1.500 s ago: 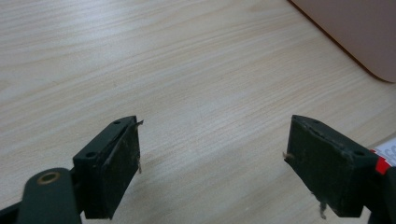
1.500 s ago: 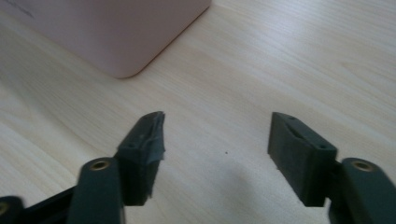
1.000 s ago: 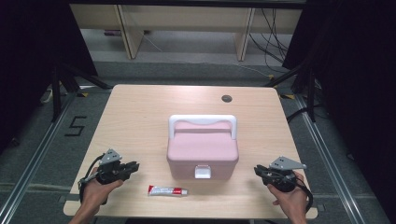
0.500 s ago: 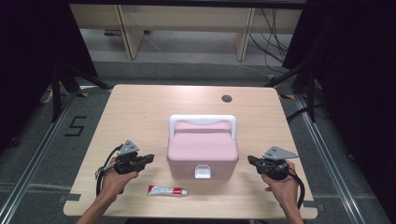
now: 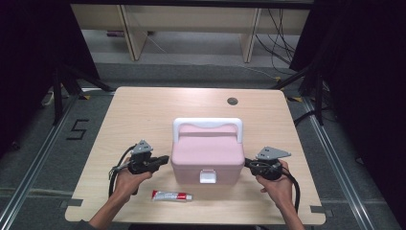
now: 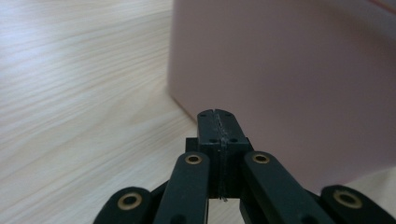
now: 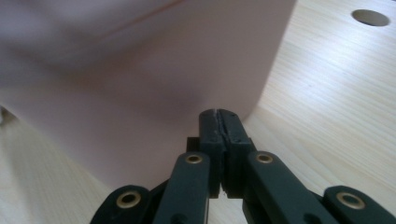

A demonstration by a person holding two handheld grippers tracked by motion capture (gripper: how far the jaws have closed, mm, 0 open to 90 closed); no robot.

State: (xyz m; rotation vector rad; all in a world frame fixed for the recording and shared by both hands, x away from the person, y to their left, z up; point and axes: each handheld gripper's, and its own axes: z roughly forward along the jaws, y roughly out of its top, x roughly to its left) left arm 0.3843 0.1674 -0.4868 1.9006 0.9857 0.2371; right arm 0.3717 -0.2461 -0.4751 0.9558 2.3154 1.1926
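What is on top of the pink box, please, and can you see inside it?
A white handle lies on the box, whose lid is shut with a white latch at the front. The lid hides the inside.

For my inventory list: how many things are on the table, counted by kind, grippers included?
Pink box with white handle: 1
Tube, red and white: 1
Grippers, both shut: 2 (left gripper, right gripper)
Total: 4

The right tool [image 7: 218, 114], jaws pressed together, points at the pink box [image 7: 140, 60].
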